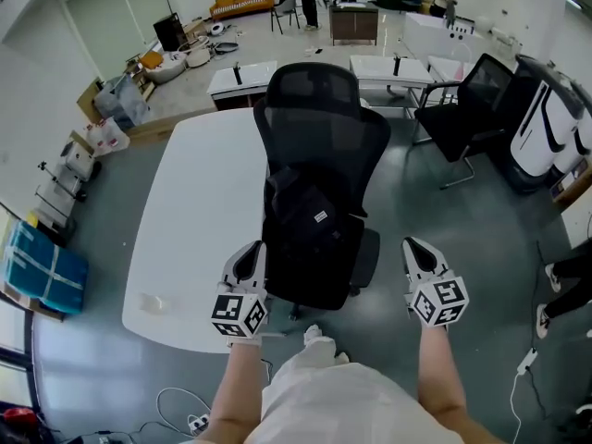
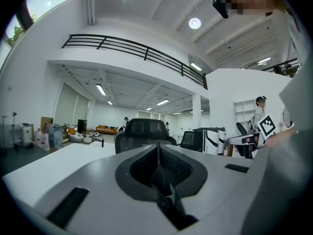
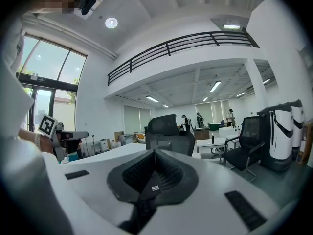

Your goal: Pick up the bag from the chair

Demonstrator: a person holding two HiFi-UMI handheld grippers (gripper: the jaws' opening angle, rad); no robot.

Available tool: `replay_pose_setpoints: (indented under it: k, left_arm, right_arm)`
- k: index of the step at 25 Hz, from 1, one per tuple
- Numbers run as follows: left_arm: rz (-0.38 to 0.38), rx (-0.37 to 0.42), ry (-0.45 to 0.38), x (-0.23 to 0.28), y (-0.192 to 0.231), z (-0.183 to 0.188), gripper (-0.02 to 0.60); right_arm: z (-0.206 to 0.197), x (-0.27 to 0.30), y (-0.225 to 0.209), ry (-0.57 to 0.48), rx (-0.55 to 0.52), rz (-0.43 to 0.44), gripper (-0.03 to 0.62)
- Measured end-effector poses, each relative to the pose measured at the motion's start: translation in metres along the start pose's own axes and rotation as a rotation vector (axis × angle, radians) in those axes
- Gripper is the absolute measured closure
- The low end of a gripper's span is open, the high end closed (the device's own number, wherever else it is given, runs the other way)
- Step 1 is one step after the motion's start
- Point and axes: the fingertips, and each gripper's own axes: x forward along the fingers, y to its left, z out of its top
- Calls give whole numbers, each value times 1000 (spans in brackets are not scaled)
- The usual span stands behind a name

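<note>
Black bag [image 1: 310, 225] is sitting on the seat of the black mesh office chair [image 1: 319, 109], leaning up against the chair's back. A small white tag [image 1: 320, 216] is showing on its front. The white table [image 1: 199, 211] is lying just to the left of the chair.

The person is standing at the near side of the chair and is holding both grippers low in front. The left gripper [image 1: 248, 250] is hanging by the near left edge of the seat, close to the bag but not touching it. The right gripper [image 1: 416, 246] is hanging off to the right, well apart from the bag. Both pairs of jaws are pressing tight together with nothing in them.

The pick-up is not starting yet, I think. To do it well, the jaws should be opening wide before they are going in. They should be aiming for the top of the bag, where a loop or thick fold is likely, though I cannot make one out. Then they should be squeezing firmly and lifting straight up, so the bag is not catching on the chair's back.
</note>
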Motion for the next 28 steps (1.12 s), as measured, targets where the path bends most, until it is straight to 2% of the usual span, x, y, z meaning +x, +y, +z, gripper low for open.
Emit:
replay_pose_setpoints:
  k: [10,15,22,28]
  left_arm:
    - [72,-29,-18,56,22,-9,548]
    - [49,-52,-24,94,33,-10,548]
    - [8,-42,-6,129,41,-22,548]
    - [46,-43,11,137,63,-30,546]
  right_arm:
    - [5,73,-12,50,-44,95,574]
    - [15,112,-22,63,-60,118,574]
    - [17,164,-25,58,-70,158,574]
    - [8,201,-21,82,-73,221,573]
